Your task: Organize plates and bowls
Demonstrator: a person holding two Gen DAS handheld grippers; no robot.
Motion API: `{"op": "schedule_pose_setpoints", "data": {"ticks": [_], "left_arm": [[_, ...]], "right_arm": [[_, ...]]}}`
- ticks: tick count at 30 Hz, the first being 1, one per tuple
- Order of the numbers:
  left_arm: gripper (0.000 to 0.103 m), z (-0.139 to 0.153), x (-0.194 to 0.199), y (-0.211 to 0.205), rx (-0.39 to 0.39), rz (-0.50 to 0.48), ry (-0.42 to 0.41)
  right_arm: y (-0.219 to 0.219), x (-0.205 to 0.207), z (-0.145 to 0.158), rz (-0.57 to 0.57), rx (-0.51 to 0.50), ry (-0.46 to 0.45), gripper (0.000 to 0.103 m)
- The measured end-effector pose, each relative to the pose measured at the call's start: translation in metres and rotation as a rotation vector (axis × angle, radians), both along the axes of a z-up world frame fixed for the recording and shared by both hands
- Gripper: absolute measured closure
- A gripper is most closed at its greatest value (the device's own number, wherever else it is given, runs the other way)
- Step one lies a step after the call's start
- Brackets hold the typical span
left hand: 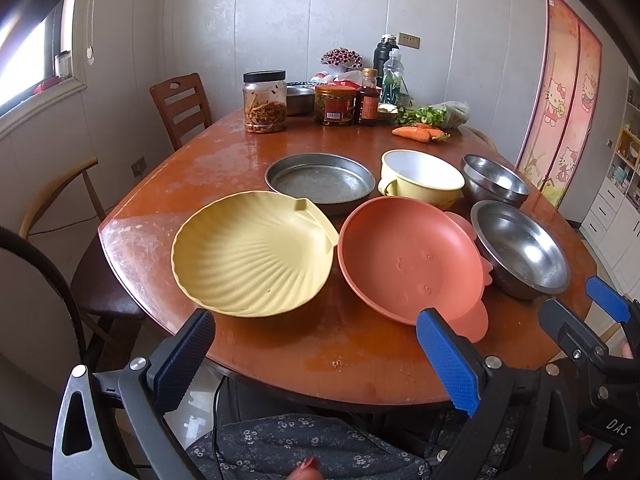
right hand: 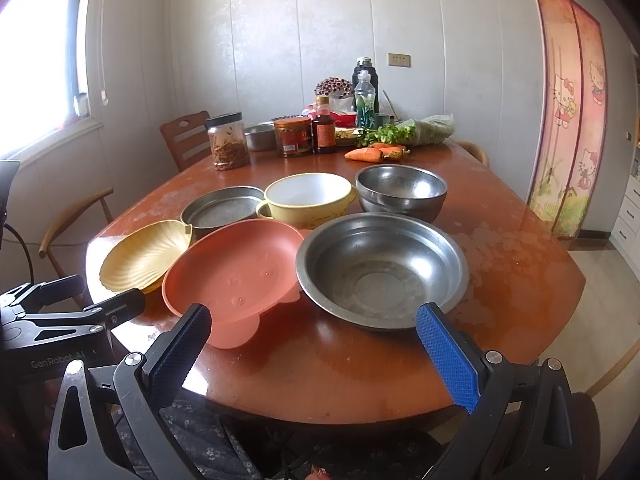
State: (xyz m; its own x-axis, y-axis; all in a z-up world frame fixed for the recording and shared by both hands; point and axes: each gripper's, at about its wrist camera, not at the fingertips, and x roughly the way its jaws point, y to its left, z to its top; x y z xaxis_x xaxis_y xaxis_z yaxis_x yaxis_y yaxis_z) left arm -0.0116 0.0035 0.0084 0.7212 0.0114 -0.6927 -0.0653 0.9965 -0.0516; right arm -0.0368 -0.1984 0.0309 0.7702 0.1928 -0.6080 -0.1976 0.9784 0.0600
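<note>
- Fingers of the left gripper (left hand: 316,354) stood wide apart, holding nothing, at the near edge of the surface (left hand: 224,160).
- Beyond them sat a yellow shell plate (left hand: 252,256) beside a pink plate (left hand: 408,256); a steel pan (left hand: 320,180) lay behind.
- Right gripper (right hand: 314,350) fingers also gaped empty, before a steel bowl (right hand: 380,268) touching the pink plate (right hand: 236,272).
- Farther back stood a yellow cup (right hand: 308,198) and stacked steel bowls (right hand: 400,190).

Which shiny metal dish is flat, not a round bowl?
The metal pan behind the yellow shell plate. It has a flat bottom and low straight walls; the two steel bowls are deep and rounded.
</note>
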Motion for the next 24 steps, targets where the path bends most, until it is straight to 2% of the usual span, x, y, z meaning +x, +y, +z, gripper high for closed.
{"op": "schedule_pose_setpoints", "data": {"ticks": [24], "left_arm": [[0.001, -0.0026, -0.0015, -0.0036, 0.001, -0.009, 0.0]], "right_arm": [[-0.001, -0.0046, 0.0018, -0.008, 0.001, -0.009, 0.001]]}}
